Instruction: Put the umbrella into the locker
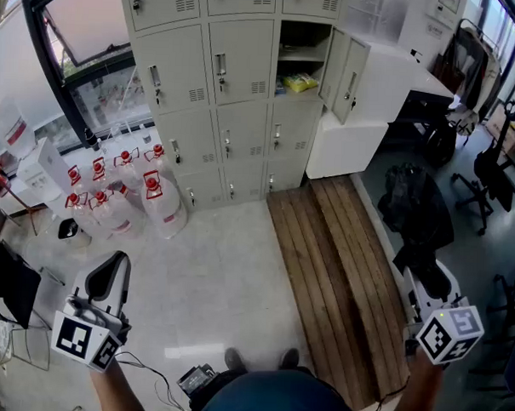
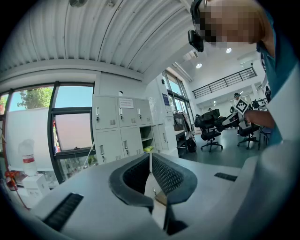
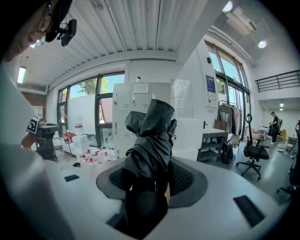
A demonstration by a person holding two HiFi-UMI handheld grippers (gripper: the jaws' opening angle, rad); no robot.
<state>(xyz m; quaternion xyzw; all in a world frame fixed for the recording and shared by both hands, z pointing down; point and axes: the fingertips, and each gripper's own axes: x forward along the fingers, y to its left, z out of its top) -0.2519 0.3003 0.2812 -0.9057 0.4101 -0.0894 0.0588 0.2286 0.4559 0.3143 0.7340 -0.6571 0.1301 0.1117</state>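
**Before the lockers: umbrella clamped in right tongs**

In the head view, a pale glossy floor [image 1: 229, 276] and wooden planks [image 1: 340, 272] are seen before grey metal lockers [image 1: 237, 89], one compartment [image 1: 302, 53] open. In the left gripper view, the left gripper [image 2: 151, 171] is closed on nothing. In the right gripper view, the crumpled black umbrella [image 3: 152, 140] is clamped by the right gripper [image 3: 152, 176], well apart from the lockers.

Bright daylight floods through the windows [image 2: 72, 129]; both gripper views bulge at the edges.
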